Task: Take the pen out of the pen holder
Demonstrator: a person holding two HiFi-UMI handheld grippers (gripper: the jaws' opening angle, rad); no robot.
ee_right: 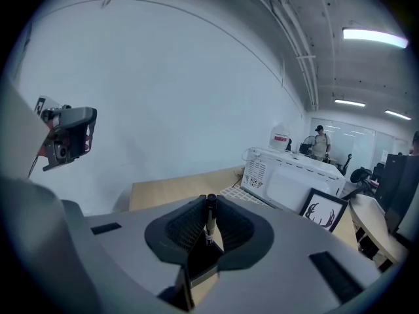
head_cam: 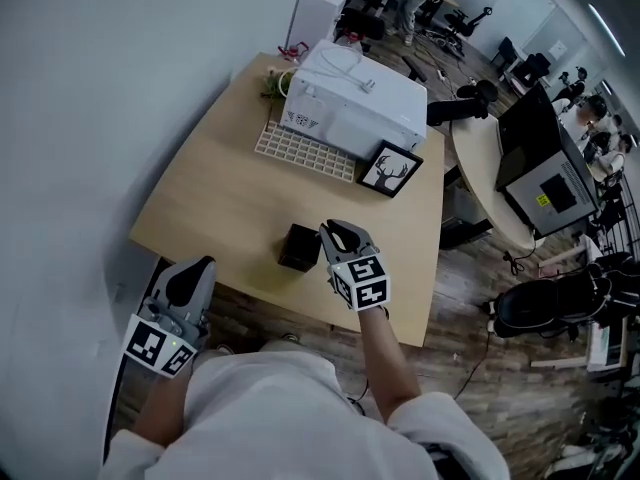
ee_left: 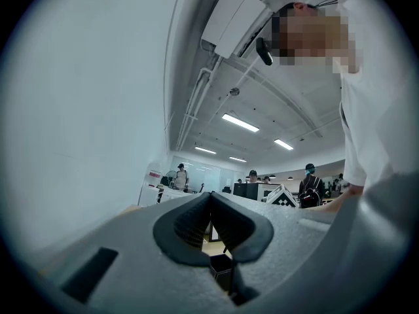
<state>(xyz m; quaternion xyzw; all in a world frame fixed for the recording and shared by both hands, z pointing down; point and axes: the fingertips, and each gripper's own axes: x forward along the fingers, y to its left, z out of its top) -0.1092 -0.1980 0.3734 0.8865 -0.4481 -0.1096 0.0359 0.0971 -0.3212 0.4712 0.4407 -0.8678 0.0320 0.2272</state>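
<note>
The black pen holder (head_cam: 299, 247) stands near the front edge of the wooden table (head_cam: 230, 193). My right gripper (head_cam: 343, 236) hovers just to its right and above it. In the right gripper view the right gripper (ee_right: 209, 200) is shut on a thin dark pen (ee_right: 209, 220), which stands upright between the ribbed pads (ee_right: 190, 224). My left gripper (head_cam: 187, 280) hangs off the table's front left corner, away from the holder. In the left gripper view the left gripper (ee_left: 210, 195) has its pads together with nothing between them, and the pen holder (ee_left: 221, 268) shows below them.
A white microwave-like box (head_cam: 355, 98) sits at the table's far side, with a white gridded tray (head_cam: 303, 151) and a framed deer picture (head_cam: 390, 168) in front of it. A white wall runs along the left. A round desk (head_cam: 490, 173) and an office chair (head_cam: 540, 308) stand to the right.
</note>
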